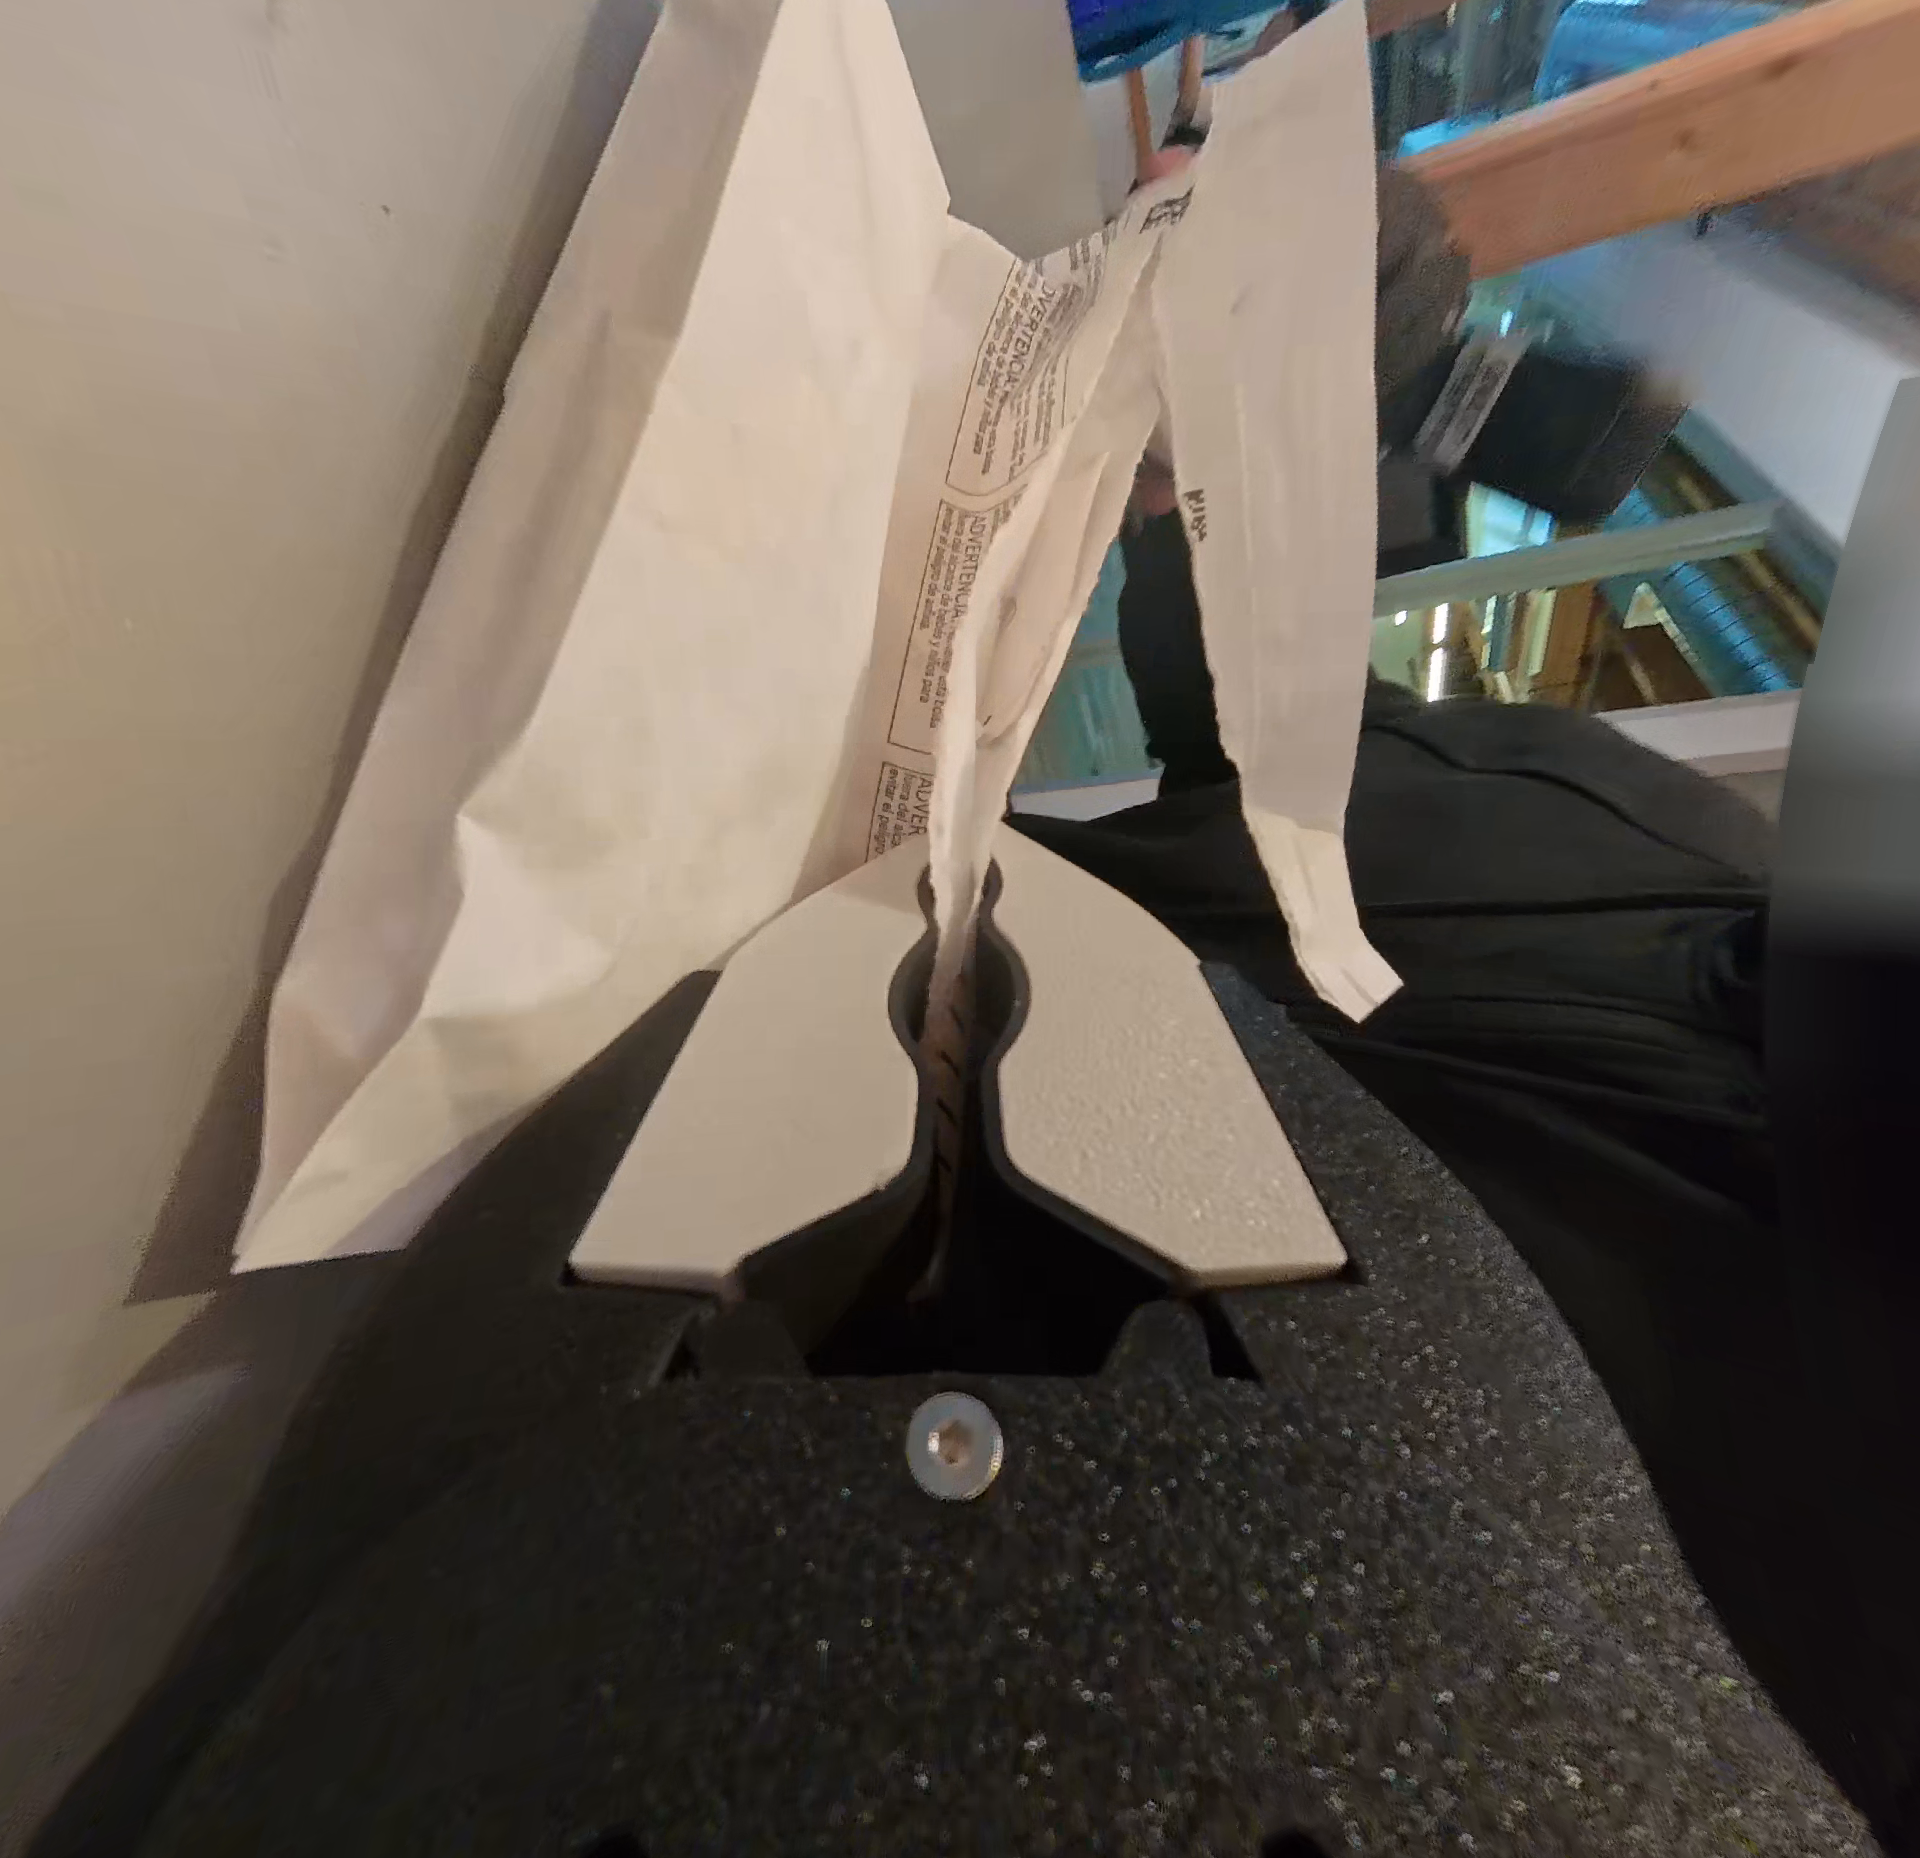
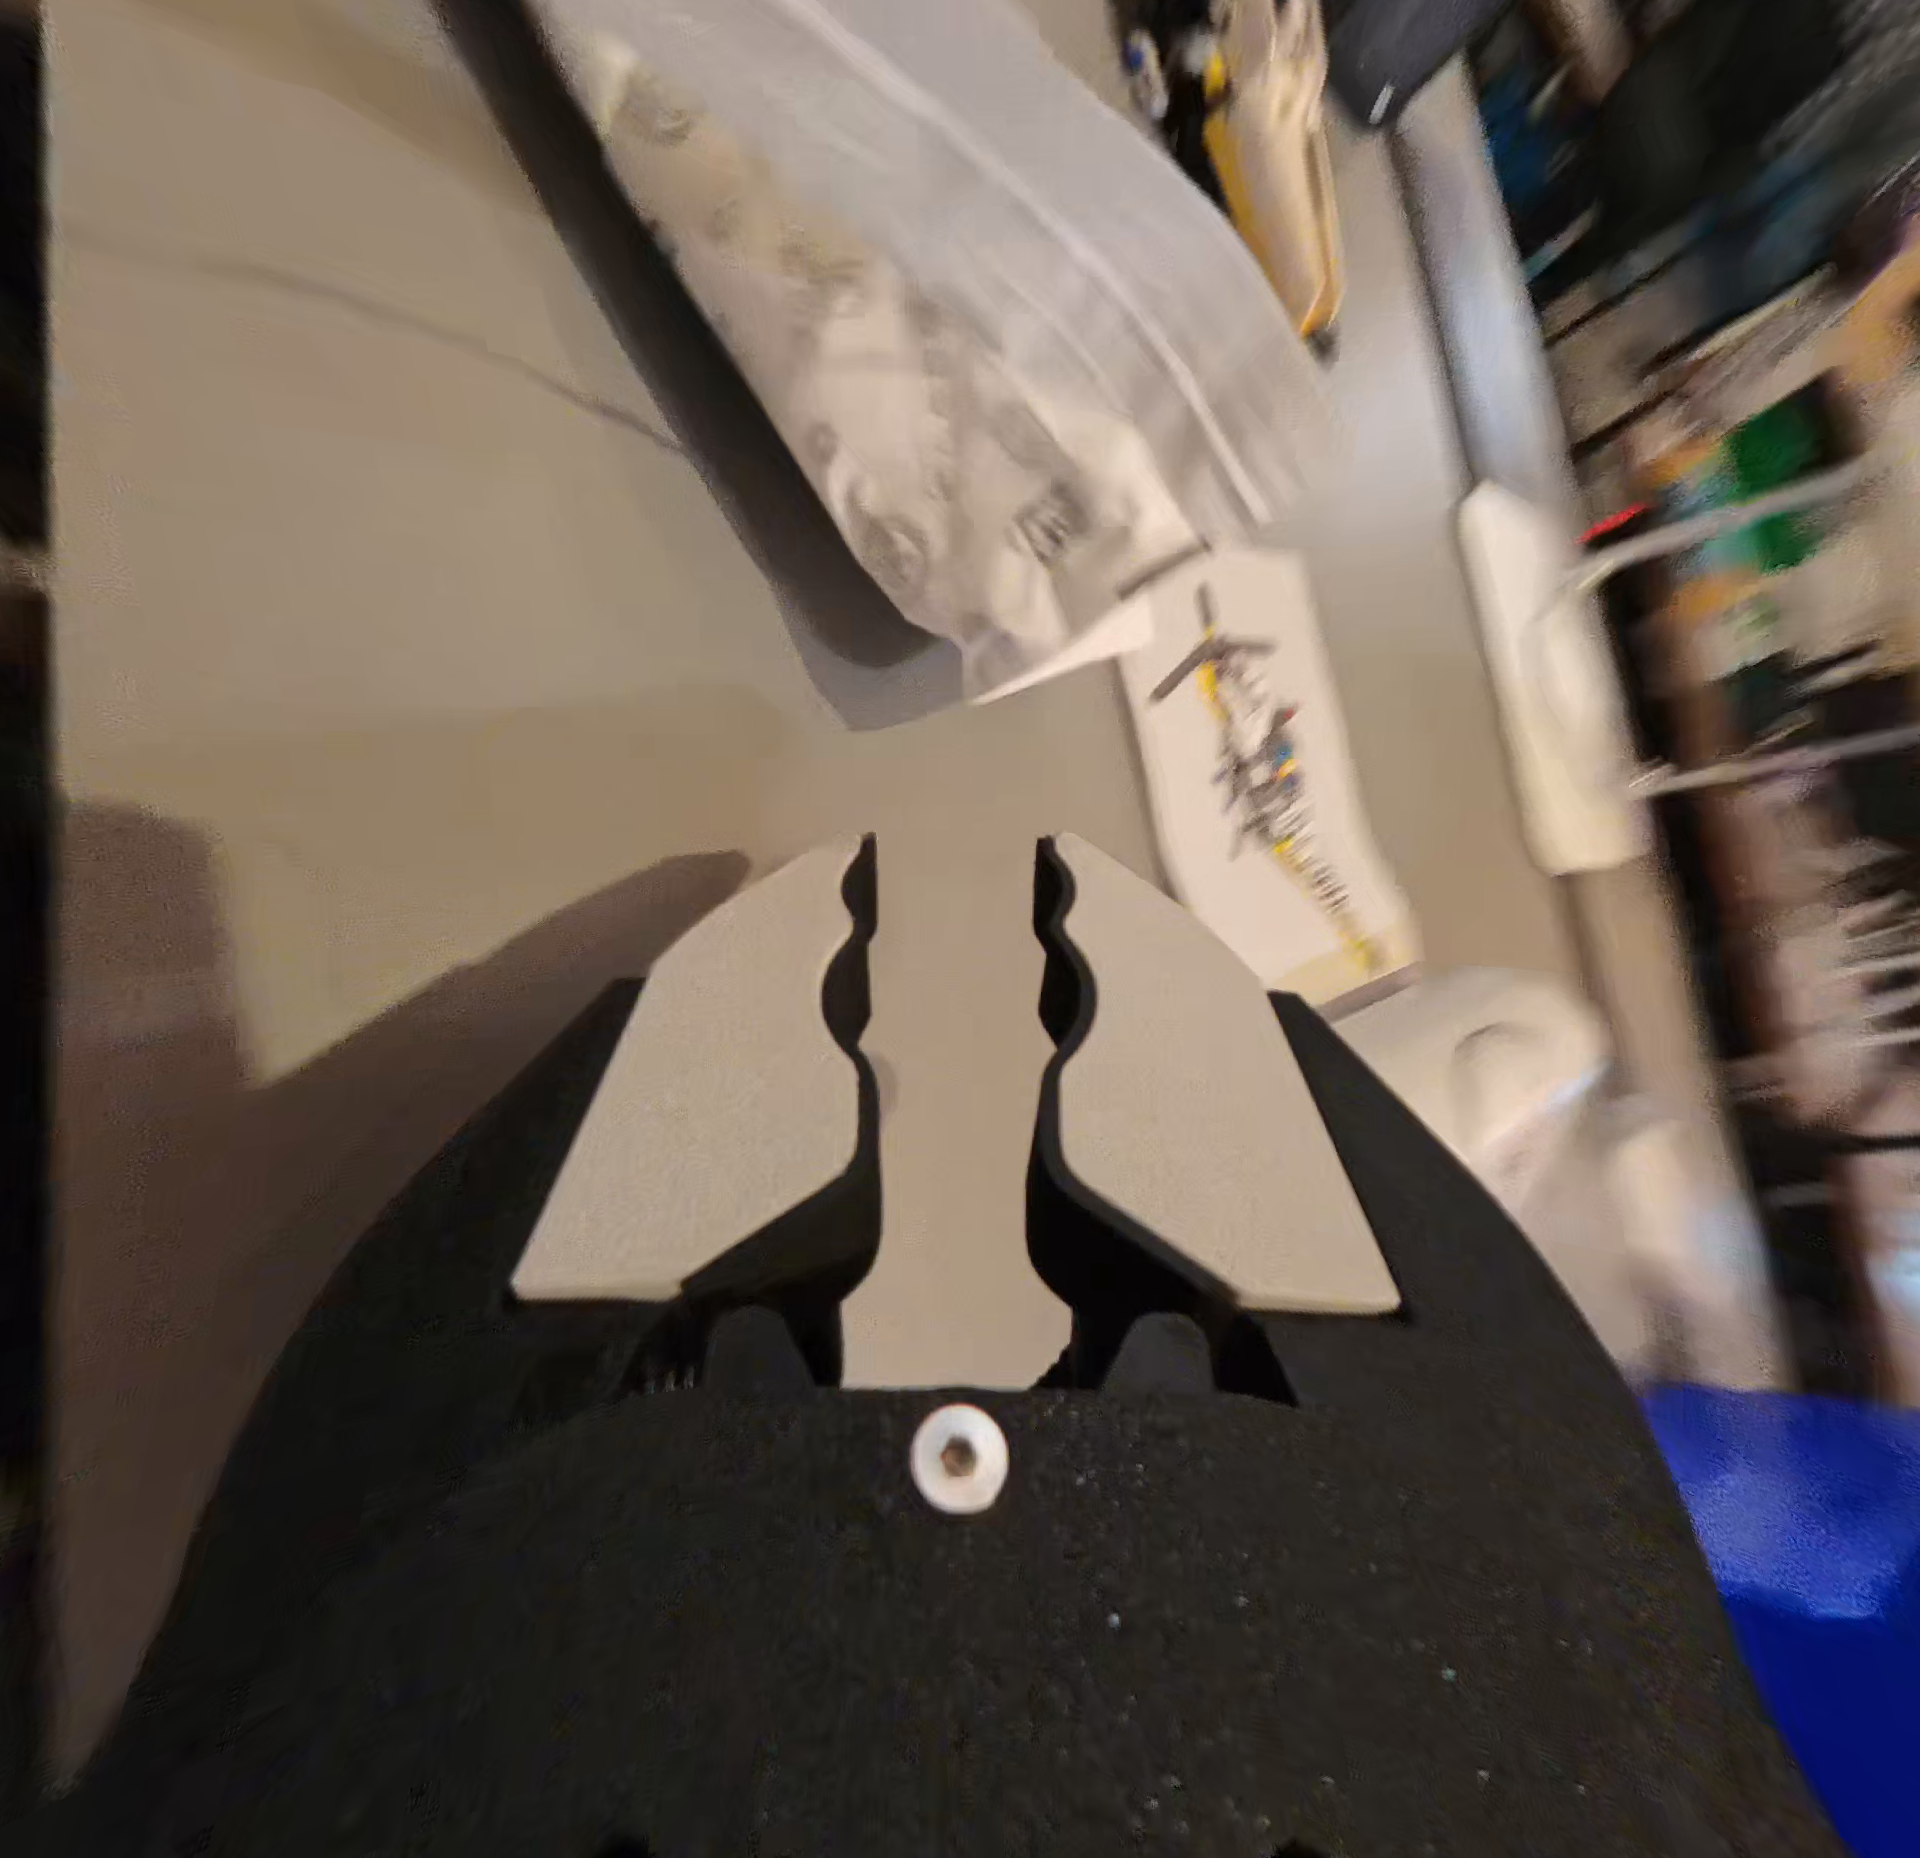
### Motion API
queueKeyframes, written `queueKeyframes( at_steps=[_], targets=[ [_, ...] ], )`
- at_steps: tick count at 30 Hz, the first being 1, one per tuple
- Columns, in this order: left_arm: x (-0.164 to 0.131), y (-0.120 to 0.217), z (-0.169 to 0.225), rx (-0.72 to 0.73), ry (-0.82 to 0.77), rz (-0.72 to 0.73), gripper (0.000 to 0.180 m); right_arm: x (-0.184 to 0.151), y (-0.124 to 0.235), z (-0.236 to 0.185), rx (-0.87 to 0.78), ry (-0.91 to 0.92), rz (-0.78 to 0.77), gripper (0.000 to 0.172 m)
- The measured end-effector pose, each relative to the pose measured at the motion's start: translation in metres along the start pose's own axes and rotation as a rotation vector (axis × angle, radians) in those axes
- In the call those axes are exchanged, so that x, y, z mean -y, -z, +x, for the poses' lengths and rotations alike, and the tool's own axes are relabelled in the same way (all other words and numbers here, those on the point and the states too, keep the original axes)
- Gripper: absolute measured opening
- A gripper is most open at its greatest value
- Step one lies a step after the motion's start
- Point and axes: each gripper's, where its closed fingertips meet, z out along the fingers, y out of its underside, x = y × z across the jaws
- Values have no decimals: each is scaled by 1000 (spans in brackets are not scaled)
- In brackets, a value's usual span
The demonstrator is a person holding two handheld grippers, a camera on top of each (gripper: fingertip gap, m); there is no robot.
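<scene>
The left gripper [image 1: 961,873], at frame centre, pinches a twisted fold of a white printed paper bag [image 1: 665,582] rising to the upper left, while the right gripper [image 2: 956,852] gapes empty below a clear plastic bag [image 2: 935,374] of pale parts.

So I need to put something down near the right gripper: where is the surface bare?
Bare beige tabletop lies left of and ahead of the open right gripper, up to the clear bag of small parts. Crowded rightward: white sheet, white objects, cluttered shelving.
</scene>
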Motion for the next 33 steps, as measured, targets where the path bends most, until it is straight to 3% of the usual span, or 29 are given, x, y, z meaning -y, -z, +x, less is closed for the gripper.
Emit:
queueKeyframes(
  at_steps=[3,8,15,22,25,29,31,33],
  targets=[
    [3,0,7,-58,48,40,3,20,-11,-3,-151,336,33,28],
    [8,0,15,-103,92,112,3,63,-31,-6,-309,694,138,36],
    [8,-1,27,-188,117,140,3,83,-59,8,-475,974,112,54],
    [2,-1,31,-210,82,89,2,79,-71,6,-334,1019,17,8],
    [1,3,25,-112,-5,57,7,75,-74,3,-211,976,-50,3],
    [11,36,17,82,-157,111,35,66,-74,14,-96,861,-148,1],
    [20,63,10,257,-265,164,58,62,-73,20,-46,817,-189,1],
    [31,90,15,424,-414,232,68,61,-72,24,0,772,-216,1]
  ],
)
